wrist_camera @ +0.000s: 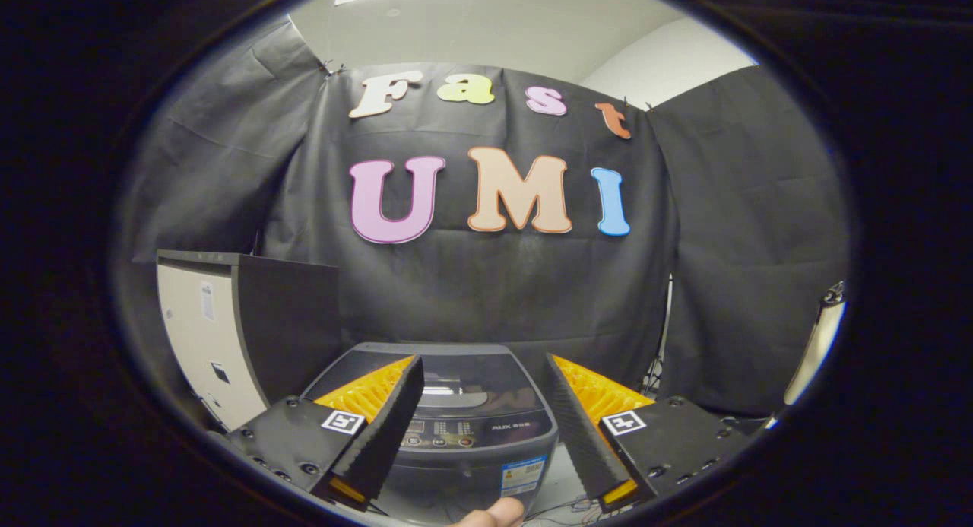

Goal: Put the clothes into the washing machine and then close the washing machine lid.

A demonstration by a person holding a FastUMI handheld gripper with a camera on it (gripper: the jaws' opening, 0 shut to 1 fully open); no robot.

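Note:
A small dark grey top-loading washing machine (465, 405) stands ahead of and below my fingers, seen in the gap between them. Its dark lid (456, 375) lies flat and shut on top, with a control panel (456, 432) along the front. My gripper (484, 379) is open, its two black ribbed fingers (388, 428) with orange backs spread wide apart, nothing between them. It hovers above and in front of the machine. No clothes can be seen.
A tall white and dark grey cabinet (228, 329) stands to the left of the machine. A fingertip of a person (492, 513) shows just below the fingers. A white pole (817, 352) leans at the right against the black cloth wall.

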